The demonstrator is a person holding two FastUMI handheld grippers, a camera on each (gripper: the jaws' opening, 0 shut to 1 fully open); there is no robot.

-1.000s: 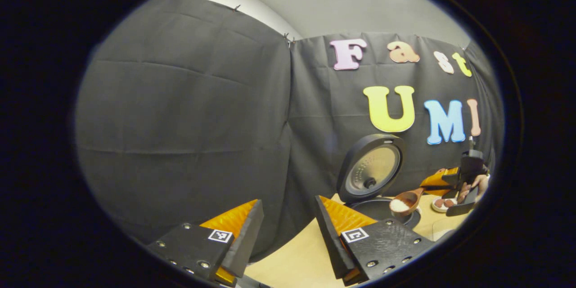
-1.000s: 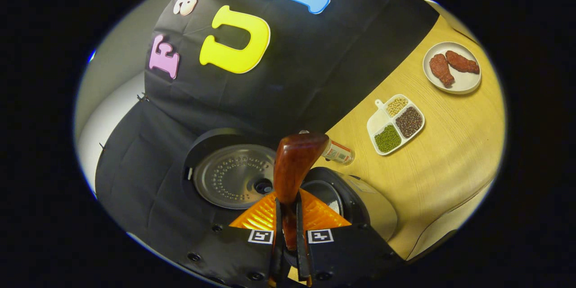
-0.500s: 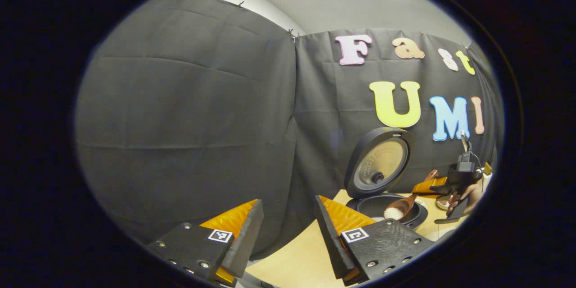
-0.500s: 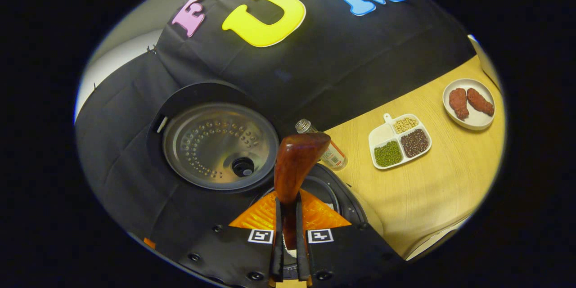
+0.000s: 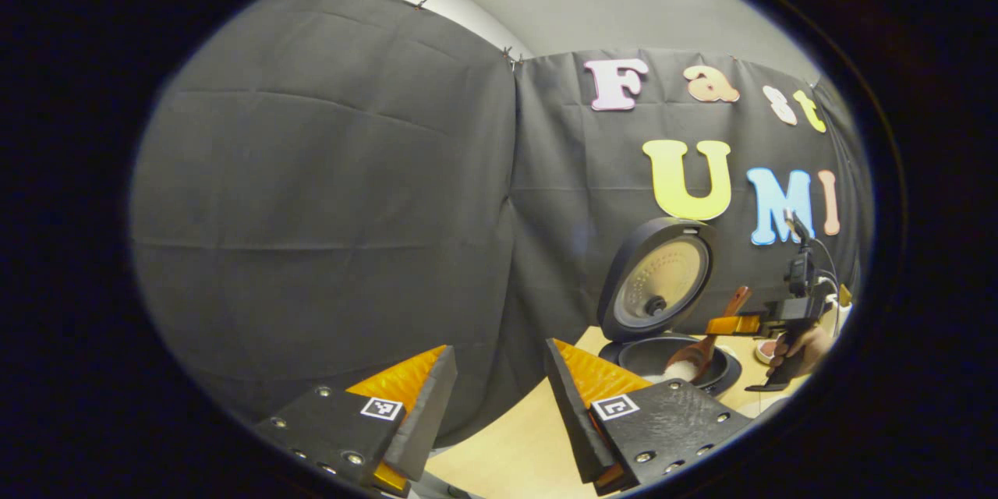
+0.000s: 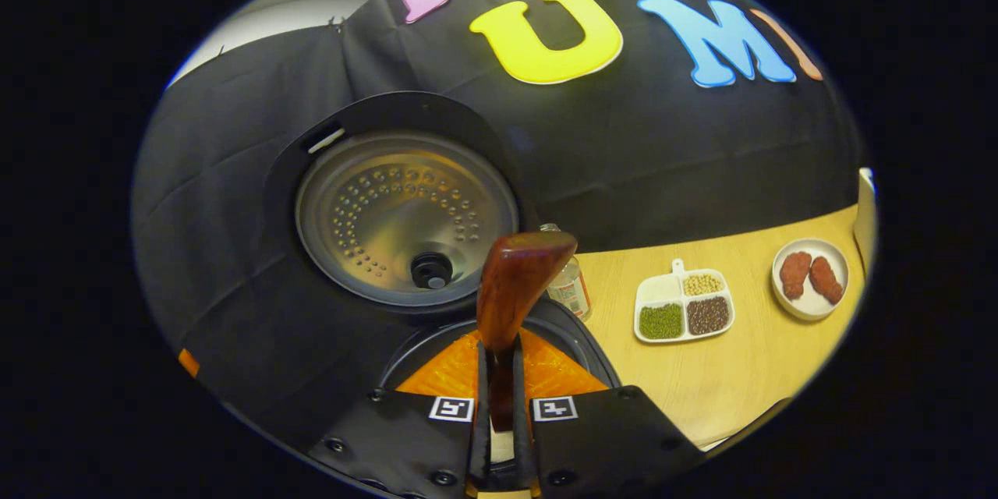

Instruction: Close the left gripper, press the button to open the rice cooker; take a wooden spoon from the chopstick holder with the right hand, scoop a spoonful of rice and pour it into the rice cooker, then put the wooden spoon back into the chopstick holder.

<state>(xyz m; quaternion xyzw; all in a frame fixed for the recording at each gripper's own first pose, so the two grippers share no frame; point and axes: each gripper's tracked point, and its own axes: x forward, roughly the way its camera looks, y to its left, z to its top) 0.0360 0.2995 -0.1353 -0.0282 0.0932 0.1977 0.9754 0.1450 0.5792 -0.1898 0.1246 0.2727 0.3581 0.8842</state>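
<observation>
The right claw (image 6: pixel 499 374), pinching the wooden spoon (image 6: pixel 514 281) by its handle, is tipping rice over the open rice cooker (image 5: pixel 677 355), so roll slowly, keeping the bowl above the pot, while the left claw (image 5: pixel 495 398) is idling spread.

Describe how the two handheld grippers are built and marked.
Left gripper: two wedge-shaped fingers on black plates dotted with screws, each carrying a small square black-and-white tag. Right gripper: matching black plates, screws and tags. From the left gripper view it carries a black block with a thin cable on top.
</observation>
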